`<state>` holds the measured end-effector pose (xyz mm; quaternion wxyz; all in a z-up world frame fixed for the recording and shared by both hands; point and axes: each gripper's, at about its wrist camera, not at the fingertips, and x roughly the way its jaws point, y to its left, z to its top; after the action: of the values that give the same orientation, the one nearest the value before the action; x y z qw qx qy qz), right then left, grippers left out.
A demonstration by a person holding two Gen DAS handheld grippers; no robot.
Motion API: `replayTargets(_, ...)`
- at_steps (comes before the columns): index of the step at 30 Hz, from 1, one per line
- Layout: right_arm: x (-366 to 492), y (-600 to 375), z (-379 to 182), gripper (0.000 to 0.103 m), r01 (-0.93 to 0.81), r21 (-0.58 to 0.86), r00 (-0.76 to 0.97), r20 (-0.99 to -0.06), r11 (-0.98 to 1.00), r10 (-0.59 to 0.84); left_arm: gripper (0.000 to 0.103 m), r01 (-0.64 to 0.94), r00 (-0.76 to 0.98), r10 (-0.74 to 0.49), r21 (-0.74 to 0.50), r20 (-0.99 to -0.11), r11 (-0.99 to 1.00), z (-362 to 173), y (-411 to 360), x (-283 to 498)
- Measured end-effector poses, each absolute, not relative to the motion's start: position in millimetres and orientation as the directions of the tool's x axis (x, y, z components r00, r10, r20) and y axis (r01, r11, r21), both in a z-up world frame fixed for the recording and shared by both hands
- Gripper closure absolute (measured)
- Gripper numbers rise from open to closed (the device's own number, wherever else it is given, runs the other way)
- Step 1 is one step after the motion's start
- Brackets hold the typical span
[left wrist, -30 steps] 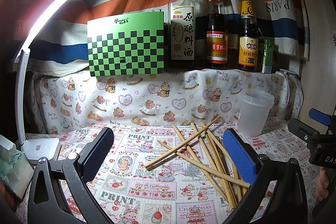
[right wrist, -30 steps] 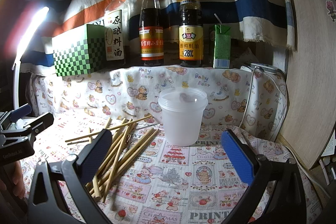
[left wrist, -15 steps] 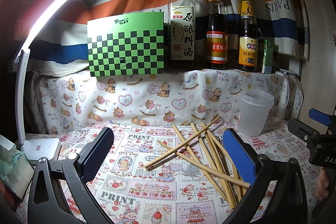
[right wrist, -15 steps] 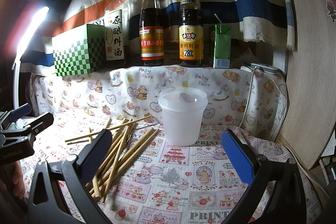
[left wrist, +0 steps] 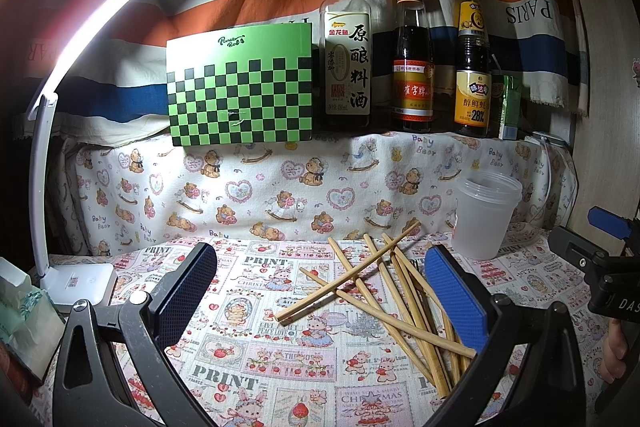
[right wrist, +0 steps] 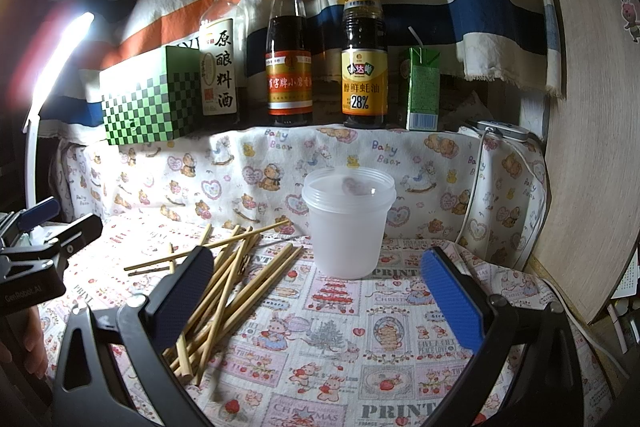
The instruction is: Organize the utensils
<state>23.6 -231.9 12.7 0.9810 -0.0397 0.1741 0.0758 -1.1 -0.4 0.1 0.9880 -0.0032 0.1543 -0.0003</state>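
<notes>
Several bamboo chopsticks lie scattered in a loose pile on the printed tablecloth; they also show in the right wrist view. A translucent plastic cup stands upright to their right, empty, also in the right wrist view. My left gripper is open and empty, hovering just before the pile. My right gripper is open and empty, in front of the cup, with the chopsticks by its left finger. Each gripper shows at the edge of the other's view.
A raised cloth-covered ledge at the back holds a green checkered box, three sauce bottles and a green drink carton. A white desk lamp stands at the left. A wooden panel bounds the right side.
</notes>
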Motion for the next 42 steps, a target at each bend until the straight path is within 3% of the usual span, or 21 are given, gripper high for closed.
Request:
replayTargets(25,23.1,-232.2,13.4,0.000,-0.163,-0.052,0.928,-0.346,0.985,0.136,0.000,0.034,0.953,-0.035,-0.007,-0.302,0.999,3.6,-1.5,-1.5)
replayTargets(42,19.5,-231.8,13.8,0.000,-0.169,-0.062,0.931,-0.337,0.984,0.139,0.000,-0.020,0.943,0.018,-0.002,-0.332,1.000,0.0,-0.7,1.3)
